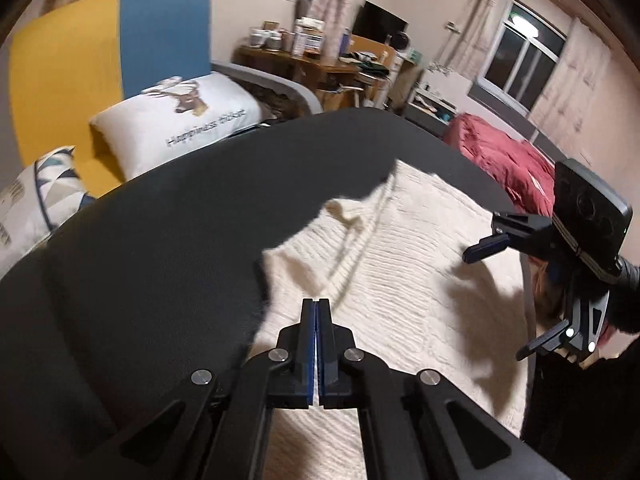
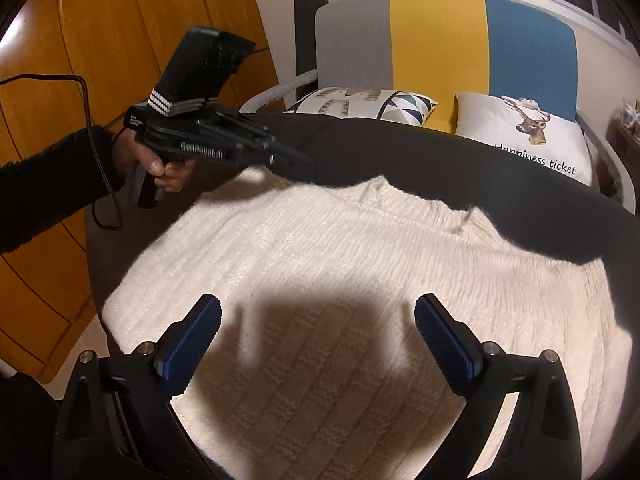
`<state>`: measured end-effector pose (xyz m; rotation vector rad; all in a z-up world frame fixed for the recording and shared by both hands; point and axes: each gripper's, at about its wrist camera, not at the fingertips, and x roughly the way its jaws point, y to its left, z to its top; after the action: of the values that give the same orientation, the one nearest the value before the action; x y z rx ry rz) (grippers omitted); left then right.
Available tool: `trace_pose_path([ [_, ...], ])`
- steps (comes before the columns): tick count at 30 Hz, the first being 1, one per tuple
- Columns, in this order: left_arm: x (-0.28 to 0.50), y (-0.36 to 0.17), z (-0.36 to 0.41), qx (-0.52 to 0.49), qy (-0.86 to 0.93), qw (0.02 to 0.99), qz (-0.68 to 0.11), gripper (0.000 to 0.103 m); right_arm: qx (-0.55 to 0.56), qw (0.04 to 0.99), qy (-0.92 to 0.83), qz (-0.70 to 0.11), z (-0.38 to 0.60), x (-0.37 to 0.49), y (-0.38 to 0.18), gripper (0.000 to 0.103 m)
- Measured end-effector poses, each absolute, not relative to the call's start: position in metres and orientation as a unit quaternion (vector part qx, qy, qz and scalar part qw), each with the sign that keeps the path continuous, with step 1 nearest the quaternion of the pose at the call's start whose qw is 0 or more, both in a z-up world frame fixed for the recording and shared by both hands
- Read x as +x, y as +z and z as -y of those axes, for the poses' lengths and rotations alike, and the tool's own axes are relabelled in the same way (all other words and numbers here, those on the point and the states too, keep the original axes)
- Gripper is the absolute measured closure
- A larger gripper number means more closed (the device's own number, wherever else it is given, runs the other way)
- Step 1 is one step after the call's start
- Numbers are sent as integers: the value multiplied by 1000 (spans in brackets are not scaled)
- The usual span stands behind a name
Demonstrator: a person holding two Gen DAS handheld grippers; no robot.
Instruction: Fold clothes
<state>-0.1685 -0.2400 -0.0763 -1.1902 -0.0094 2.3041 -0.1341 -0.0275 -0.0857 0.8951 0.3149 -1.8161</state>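
A cream knitted sweater (image 1: 404,256) (image 2: 360,240) lies spread flat on a black round table (image 1: 160,240) (image 2: 460,160). My left gripper (image 1: 316,304) is shut with nothing visible between its fingers. It hovers over the sweater's edge near a folded-over corner. In the right wrist view the left gripper (image 2: 302,168) is held by a hand above the far left edge of the sweater. My right gripper (image 2: 318,306) is open wide over the near part of the sweater and casts a shadow on it. The left wrist view shows the right gripper (image 1: 506,300) at the right side.
Behind the table is a bed with a yellow and blue headboard (image 2: 480,40), a deer pillow (image 1: 180,120) (image 2: 528,132) and a patterned cushion (image 2: 372,104). A red blanket (image 1: 504,156) lies far right. A cluttered wooden desk (image 1: 304,60) stands behind. Wooden wardrobe doors (image 2: 100,40) are on the left.
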Motion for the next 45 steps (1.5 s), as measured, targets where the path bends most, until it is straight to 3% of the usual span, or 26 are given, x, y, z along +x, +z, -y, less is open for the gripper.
trace_pose_path([
  [2,-170,-75,248,-445,856,263,12,98,377,517,-757,-135,27,-134,-92,4],
  [3,-170,-74,252,-447,853,269,15,83,379,516,-756,-137,27,-134,-94,4],
  [5,-173,-74,257,-459,839,293,15,72,382,513,-755,-140,27,-133,-100,4],
  [9,-187,-85,255,-506,792,342,11,61,390,509,-754,-147,27,-133,-112,3],
  [21,-207,-111,233,-556,719,417,12,64,382,522,-751,-136,23,-134,-122,0],
  [22,-208,-111,232,-559,716,418,15,68,382,522,-750,-135,22,-135,-122,0],
  [24,-203,-108,230,-557,728,399,0,95,382,523,-750,-134,22,-135,-121,0],
  [26,-194,-101,227,-539,753,376,-22,97,384,519,-751,-139,24,-135,-120,0],
  [35,-177,-82,251,-445,851,276,39,98,346,510,-776,-132,34,-135,-82,0],
  [40,-189,-118,249,-477,845,237,48,98,389,471,-773,-169,48,-147,-116,0],
  [42,-188,-121,255,-467,851,227,77,97,378,470,-779,-173,46,-143,-125,0],
  [45,-182,-111,251,-460,860,213,57,91,384,468,-778,-169,46,-143,-124,0],
])
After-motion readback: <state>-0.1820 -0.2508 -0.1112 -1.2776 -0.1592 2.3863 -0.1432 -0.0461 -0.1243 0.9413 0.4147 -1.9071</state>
